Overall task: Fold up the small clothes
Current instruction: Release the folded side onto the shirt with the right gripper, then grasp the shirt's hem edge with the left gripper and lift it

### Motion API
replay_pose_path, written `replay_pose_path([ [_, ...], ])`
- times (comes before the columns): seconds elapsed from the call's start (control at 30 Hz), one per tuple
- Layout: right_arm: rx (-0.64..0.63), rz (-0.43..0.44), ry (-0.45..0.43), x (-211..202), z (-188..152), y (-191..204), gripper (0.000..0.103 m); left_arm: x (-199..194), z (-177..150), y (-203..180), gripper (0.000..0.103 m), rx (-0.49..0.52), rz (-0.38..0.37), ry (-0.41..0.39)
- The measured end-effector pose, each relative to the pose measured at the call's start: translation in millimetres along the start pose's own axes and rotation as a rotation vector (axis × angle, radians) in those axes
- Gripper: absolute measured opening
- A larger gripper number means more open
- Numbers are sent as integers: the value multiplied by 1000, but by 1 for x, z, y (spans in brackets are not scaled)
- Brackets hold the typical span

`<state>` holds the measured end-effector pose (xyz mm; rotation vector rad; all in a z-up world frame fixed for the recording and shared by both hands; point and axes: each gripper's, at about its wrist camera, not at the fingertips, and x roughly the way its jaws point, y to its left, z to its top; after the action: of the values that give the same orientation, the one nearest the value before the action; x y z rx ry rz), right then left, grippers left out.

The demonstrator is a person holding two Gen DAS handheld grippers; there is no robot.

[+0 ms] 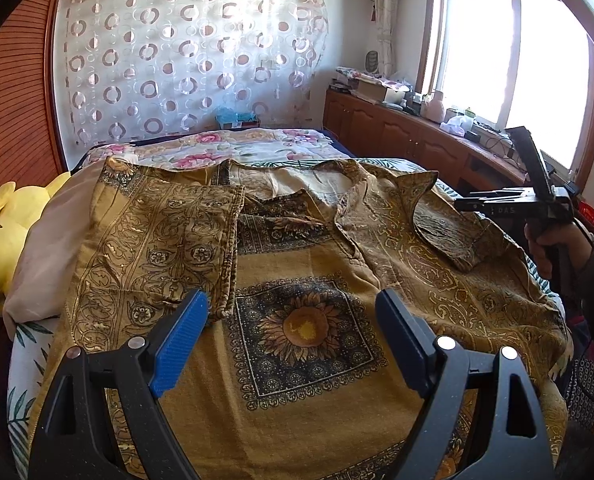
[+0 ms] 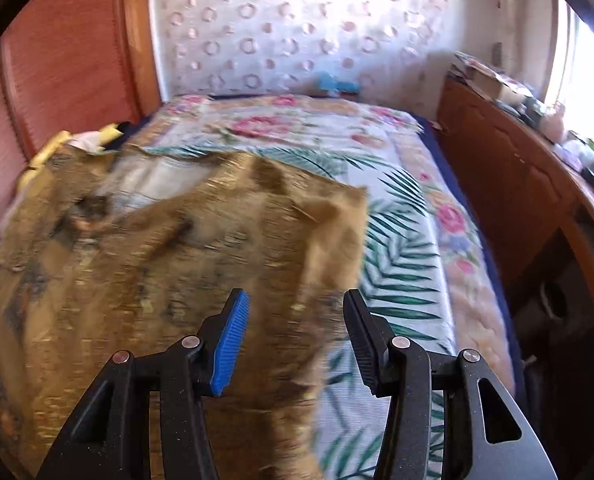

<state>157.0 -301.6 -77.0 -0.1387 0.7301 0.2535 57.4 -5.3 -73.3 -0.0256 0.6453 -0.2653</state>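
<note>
A mustard-gold patterned shirt point(image 1: 305, 332) with a sunflower panel lies spread on the bed. Its left sleeve point(image 1: 165, 236) is folded in over the body. Its right sleeve point(image 1: 449, 236) lies bunched near the right edge. My left gripper point(image 1: 293, 316) is open and empty, hovering above the shirt's lower middle. My right gripper point(image 2: 297, 320) is open and empty above the shirt's right edge point(image 2: 337, 240); that view is blurred. The right gripper also shows in the left wrist view point(image 1: 517, 200), held in a hand beside the right sleeve.
The bed point(image 2: 409, 240) has a leaf and flower cover. A yellow plush toy point(image 1: 1, 240) and a pillow point(image 1: 45, 248) lie at the left. A wooden cabinet point(image 1: 397, 132) with clutter runs along the right under the window. A wooden panel point(image 1: 13, 100) stands left.
</note>
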Motion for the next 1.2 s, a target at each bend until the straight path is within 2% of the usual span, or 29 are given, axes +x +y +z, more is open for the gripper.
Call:
replay_pose_path([
  [0.2, -28, -24, 80, 29, 2, 7, 50, 3, -2, 2, 86, -5, 4, 7],
  [0.23, -25, -5, 71, 28, 3, 6, 38, 3, -2, 2, 86, -5, 4, 7],
  [0.27, -26, 10, 70, 26, 3, 6, 32, 3, -2, 2, 86, -6, 5, 8],
  [0.3, -32, 5, 67, 26, 4, 6, 18, 4, -2, 2, 86, -7, 6, 9],
  [0.33, -40, -1, 62, 23, 3, 3, 9, 4, -3, 3, 86, -8, 7, 10],
  [0.47, -31, 2, 16, 11, 4, -6, 7, 2, -2, 8, 86, -14, 13, 6],
  [0.53, -1, -25, -7, 4, 3, -15, 5, 1, -1, 12, 86, -23, 18, 4],
  [0.67, 36, -93, -10, 0, 1, -28, 5, 2, 3, 22, 86, -24, 33, 1],
  [0.73, 55, -87, -9, 2, 2, -32, 5, 3, 7, 31, 86, -26, 45, -1],
  [0.8, 65, -90, -5, 4, 5, -34, 9, 6, 13, 41, 86, -29, 58, 4],
  [0.87, 60, -66, -18, 5, 10, -32, 19, 10, 19, 49, 86, -24, 75, 11],
  [0.93, 58, -36, -30, 9, 16, -30, 56, 16, 27, 61, 86, -27, 86, 22],
  [0.97, 56, -23, -30, 12, 20, -28, 61, 19, 31, 67, 86, -32, 88, 29],
  [1.2, 16, 23, 27, 56, 33, -35, 63, 41, 52, 109, 86, -53, 134, 68],
])
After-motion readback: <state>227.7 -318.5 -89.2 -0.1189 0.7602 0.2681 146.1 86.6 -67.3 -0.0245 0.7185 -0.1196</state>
